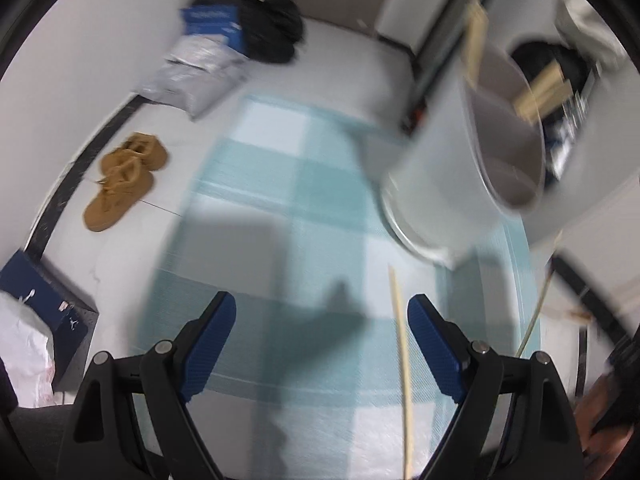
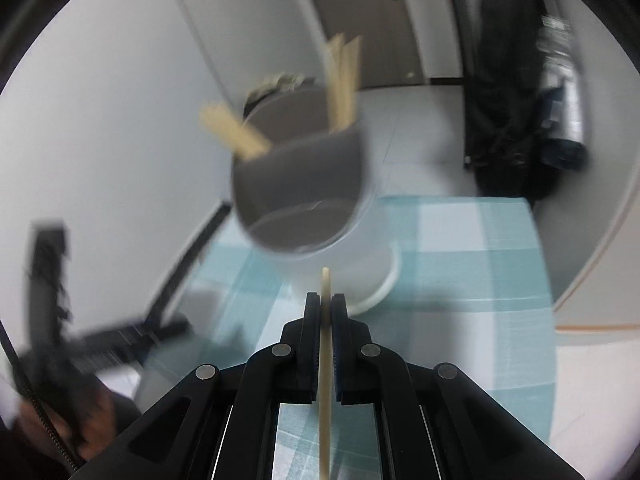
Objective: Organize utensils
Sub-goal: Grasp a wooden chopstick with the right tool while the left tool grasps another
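While the right gripper (image 2: 326, 306) has its jaws pressed together on a single chopstick (image 2: 325, 360), the stick runs straight up between the pads and its tip pokes out just past them, aimed toward the cup (image 2: 300, 184). That cup stands on a white saucer-like base (image 2: 382, 280) near the far edge of the checked cloth (image 2: 480, 264), and several wooden sticks (image 2: 344, 80) already lean against its rim. Judged by its look, the chopstick is light, stiff and smooth, so it may swivel or slide in a pinch this narrow; a hold nearer its middle would probably steady it better than one close to the end. The cup seems light too and could tip if nudged at the rim. Over the near part of the cloth, the left gripper (image 1: 322, 344) hangs with jaws spread wide and nothing between them; another chopstick (image 1: 402, 360) lies on the cloth just beside its right finger.
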`<state>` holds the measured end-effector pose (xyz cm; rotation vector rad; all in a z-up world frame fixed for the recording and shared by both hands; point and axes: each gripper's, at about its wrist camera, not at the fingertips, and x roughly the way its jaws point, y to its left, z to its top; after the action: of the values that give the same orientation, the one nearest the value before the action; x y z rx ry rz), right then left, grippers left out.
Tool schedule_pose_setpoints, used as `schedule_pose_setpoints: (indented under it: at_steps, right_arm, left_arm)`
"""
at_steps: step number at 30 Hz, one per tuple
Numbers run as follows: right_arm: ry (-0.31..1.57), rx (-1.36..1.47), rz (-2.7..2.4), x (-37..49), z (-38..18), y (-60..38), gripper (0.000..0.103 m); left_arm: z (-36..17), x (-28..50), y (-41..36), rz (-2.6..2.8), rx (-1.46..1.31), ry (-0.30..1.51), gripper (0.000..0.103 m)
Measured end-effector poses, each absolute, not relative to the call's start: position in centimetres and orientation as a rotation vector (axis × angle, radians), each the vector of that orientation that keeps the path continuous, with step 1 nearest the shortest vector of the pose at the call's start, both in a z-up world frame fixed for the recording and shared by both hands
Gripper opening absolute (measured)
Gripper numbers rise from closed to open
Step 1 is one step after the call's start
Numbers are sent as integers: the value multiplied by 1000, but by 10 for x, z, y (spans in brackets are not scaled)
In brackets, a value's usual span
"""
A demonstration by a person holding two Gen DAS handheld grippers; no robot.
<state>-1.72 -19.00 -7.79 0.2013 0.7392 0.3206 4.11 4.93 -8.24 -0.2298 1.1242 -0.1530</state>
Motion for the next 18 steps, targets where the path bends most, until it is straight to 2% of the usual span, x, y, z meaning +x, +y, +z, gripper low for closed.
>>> schedule_pose_setpoints:
  at_steps: [8,14,16,18]
  right_arm:
    - [656,381,262,-17,-59,-247,4]
    - [623,428,230,-19,-57,-265,4]
    - [617,449,235,-17,-59,-269,4]
    - [601,440,228,-17,-57,-272,4]
  left_arm:
    - [-112,54,4,-121,-106,1273,85]
    - [-121,62,-13,-31,7,1287,78]
    - [-118,63,-20,-27,30,1268,69]
    - [-116,64,-25,-46,9,1279,38]
